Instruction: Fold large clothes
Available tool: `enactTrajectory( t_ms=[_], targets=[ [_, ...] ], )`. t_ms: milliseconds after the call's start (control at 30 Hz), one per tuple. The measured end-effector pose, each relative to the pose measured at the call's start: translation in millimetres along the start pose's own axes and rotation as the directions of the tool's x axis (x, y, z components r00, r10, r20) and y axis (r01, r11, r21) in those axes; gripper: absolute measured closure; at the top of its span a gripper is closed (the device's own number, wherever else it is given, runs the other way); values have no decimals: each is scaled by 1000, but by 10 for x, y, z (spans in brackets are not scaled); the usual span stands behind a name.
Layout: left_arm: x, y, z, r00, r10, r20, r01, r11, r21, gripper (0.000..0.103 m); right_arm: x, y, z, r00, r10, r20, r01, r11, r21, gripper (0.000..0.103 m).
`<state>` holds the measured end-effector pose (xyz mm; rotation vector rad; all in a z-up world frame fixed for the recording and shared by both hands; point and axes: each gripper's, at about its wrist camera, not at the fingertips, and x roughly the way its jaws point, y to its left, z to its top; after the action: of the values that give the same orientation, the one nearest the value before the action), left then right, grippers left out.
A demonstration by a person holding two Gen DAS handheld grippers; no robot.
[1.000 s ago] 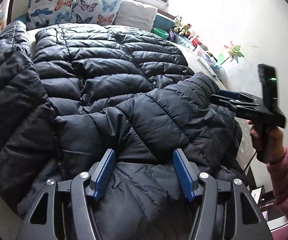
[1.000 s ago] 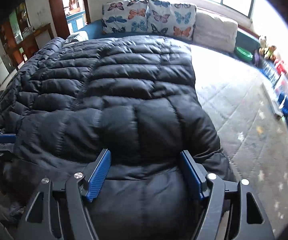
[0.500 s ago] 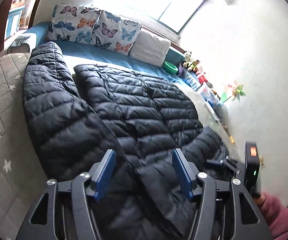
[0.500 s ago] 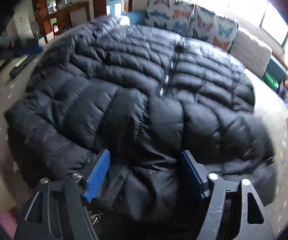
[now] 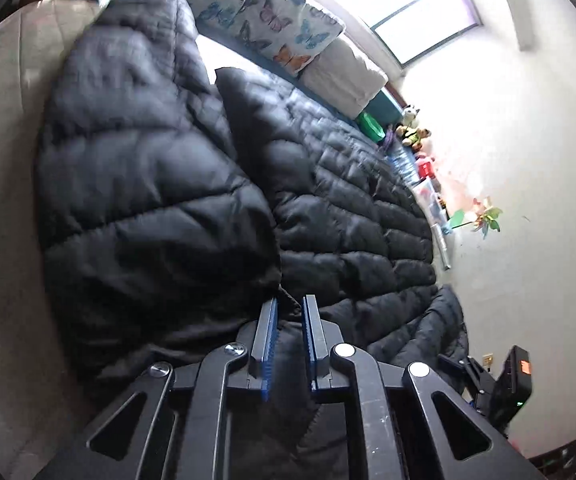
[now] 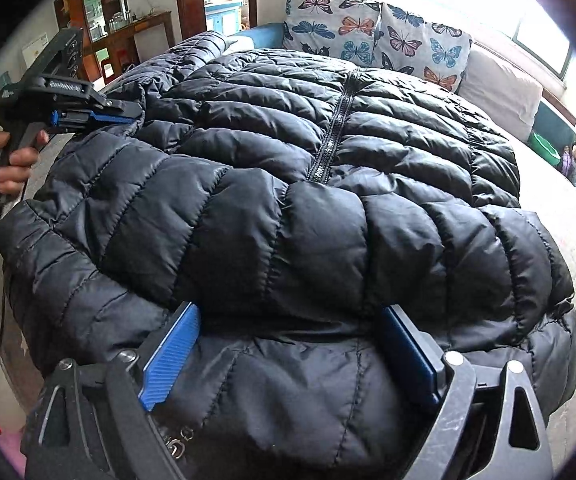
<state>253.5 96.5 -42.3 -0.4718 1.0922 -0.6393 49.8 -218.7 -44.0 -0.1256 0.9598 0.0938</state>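
Spread over most of the bed (image 6: 556,200) lies the black jacket (image 6: 328,208), zip up, its near part already folded back across the body in a thick band. Still wide and long, so probably early in the folding: sleeves and further folds left, as it seems. Left gripper (image 5: 289,309), at the left side, just closed on a pinch of jacket cloth. Right gripper (image 6: 288,336), near edge, just opened wide, pads astride the fold, not pressing.
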Motion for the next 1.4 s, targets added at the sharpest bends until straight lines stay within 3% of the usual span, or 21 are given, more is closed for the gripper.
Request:
enactTrajectory(
  t_ms=[100, 167, 200, 233, 300, 400, 633, 733, 867, 933, 967, 1033, 1167, 1233, 1300, 1333, 1400],
  targets=[
    [-294, -129, 114, 994, 67, 85, -73, 995, 73, 82, 3, -4, -7, 1000, -2, 4, 2, 1000, 3, 0],
    [-474, -145, 261, 984, 109, 140, -122, 989, 81, 62, 5, -9, -5, 1000, -4, 4, 4, 1000, 5, 0],
    [-525, -132, 328, 976, 147, 161, -160, 984, 74, 40, 10, -8, -3, 1000, -5, 5, 5, 1000, 6, 0],
    [-572, -95, 409, 963, 195, 187, -209, 976, 58, 24, 9, -7, -6, 1000, -7, 6, 7, 1000, 8, 0],
    [-647, 50, 615, 938, 264, 227, -273, 962, 9, 21, 14, -9, 0, 1000, -9, 8, 9, 1000, 11, 0],
    [-617, 357, 928, 925, 310, 220, -297, 951, -89, 21, 15, -8, -6, 1000, -8, 9, 8, 1000, 12, 0],
    [-312, 1044, 1303, 922, 354, 156, -305, 913, -271, 21, 18, -11, -17, 1000, -1, 10, 1, 1000, 18, 0],
    [-179, 1299, 1366, 936, 323, 138, -266, 908, -324, 21, 19, -17, -15, 1000, 2, 11, -2, 1000, 18, 0],
    [-144, 1392, 1466, 935, 305, 181, -239, 919, -314, 28, 33, -24, -18, 1000, 9, 19, -9, 1000, 16, 0],
    [-73, 1409, 1524, 950, 254, 184, -190, 933, -305, 65, 33, -31, -19, 1000, 11, 20, -12, 1000, 16, 0],
    [-60, 1409, 1537, 951, 243, 189, -178, 936, -304, 70, 34, -29, -20, 1000, 12, 21, -12, 1000, 14, 0],
    [-72, 1359, 1577, 945, 256, 206, -193, 940, -282, 90, 30, -31, -22, 1000, 13, 22, -13, 1000, 14, 0],
    [-321, 890, 1630, 903, 330, 273, -289, 940, -182, 93, 32, -33, -19, 1000, 11, 23, -12, 1000, 12, 0],
    [-568, 511, 1652, 871, 364, 331, -343, 931, -122, 93, 35, -28, -18, 1000, 10, 23, -10, 1000, 11, 0],
    [-784, 159, 1627, 847, 375, 378, -377, 924, -71, 93, 36, -23, -18, 1000, 10, 24, -10, 1000, 11, 0],
    [-928, -116, 1595, 824, 386, 415, -412, 911, -29, 93, 36, -24, -18, 1000, 10, 24, -10, 1000, 10, 0],
    [-1110, -506, 1487, 808, 366, 462, -428, 903, 31, 93, 37, -25, -18, 1000, 10, 25, -10, 1000, 10, 0]
  ],
)
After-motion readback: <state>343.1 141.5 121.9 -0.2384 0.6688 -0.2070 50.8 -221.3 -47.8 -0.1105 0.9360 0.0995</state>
